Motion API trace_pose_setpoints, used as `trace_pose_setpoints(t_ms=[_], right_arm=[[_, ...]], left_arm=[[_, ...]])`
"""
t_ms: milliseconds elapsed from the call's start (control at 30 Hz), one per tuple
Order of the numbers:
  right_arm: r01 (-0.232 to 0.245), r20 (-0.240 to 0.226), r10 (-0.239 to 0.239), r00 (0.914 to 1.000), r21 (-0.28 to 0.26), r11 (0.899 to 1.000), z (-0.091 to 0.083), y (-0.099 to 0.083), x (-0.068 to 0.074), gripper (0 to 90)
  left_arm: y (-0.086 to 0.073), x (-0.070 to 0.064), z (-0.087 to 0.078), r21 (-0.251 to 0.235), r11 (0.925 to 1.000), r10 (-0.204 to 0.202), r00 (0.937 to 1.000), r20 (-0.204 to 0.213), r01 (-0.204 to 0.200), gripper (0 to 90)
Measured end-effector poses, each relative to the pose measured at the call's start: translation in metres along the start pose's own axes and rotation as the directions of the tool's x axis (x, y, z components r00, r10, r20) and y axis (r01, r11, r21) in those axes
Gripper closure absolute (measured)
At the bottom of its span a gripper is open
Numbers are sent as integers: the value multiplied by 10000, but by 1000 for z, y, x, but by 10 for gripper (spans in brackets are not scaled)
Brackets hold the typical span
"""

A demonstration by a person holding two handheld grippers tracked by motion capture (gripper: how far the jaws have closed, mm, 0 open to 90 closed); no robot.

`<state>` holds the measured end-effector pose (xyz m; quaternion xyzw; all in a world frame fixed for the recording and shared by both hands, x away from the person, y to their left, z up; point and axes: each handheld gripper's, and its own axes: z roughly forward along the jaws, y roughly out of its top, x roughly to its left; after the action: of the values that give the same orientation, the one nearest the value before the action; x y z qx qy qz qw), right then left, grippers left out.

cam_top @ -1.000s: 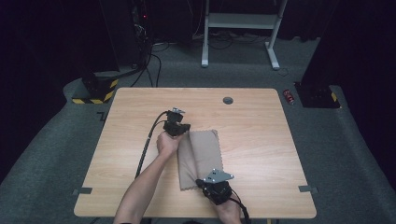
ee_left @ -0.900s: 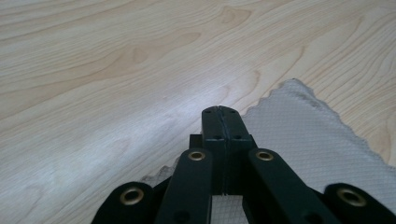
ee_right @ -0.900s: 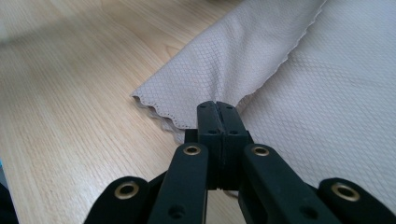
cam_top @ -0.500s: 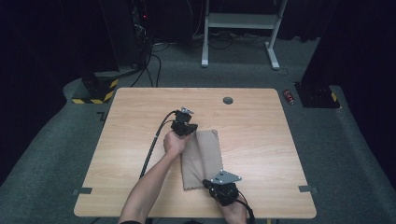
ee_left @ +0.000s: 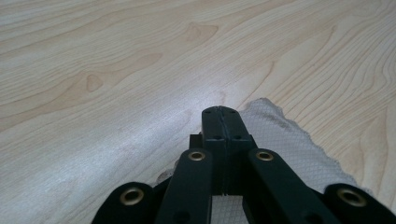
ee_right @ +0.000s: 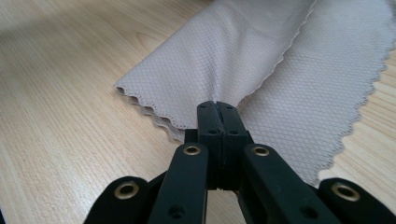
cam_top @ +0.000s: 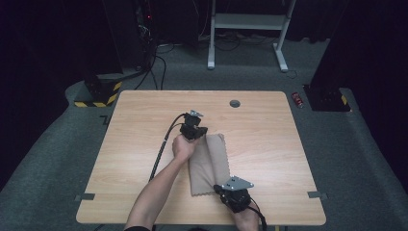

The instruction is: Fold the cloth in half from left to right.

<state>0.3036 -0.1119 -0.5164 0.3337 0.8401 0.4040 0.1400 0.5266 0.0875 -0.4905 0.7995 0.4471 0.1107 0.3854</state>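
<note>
**Cloth fold in progress**

Both tongs are clamped on the beige cloth (cam_top: 208,163) in the middle of the tabletop (cam_top: 269,144): left tongs (cam_top: 198,132) pinch its far corner, right tongs (cam_top: 230,192) its near edge. A fold looks underway; next, I'd say, carry both ends across evenly and keep the edges lined up.

Cloth (ee_right: 261,60): beige, fine diamond weave (scalloped edge). My grippers, left (ee_left: 219,112) and right (ee_right: 217,106): black with brass rivets. Table (cam_top: 269,125): pale wood grain. Floor (cam_top: 365,159): grey carpet.
</note>
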Motion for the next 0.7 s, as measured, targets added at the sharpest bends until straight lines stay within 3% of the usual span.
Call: trace_pose_setpoints(t_ms=[100,500,700], right_arm=[[-1,137,1,9999,-13,10000,-3,-1,-2,898],[-213,489,211,9986,48,9998,-13,-9,-11,898],[-383,621,378,9974,68,9992,-19,-14,-17,898]], left_arm=[[1,-2,2,-40,10000,-69,10000,66,69,900],[14,-19,15,72,9990,428,9987,282,-431,900],[16,-26,23,162,9988,466,9986,242,-470,900]])
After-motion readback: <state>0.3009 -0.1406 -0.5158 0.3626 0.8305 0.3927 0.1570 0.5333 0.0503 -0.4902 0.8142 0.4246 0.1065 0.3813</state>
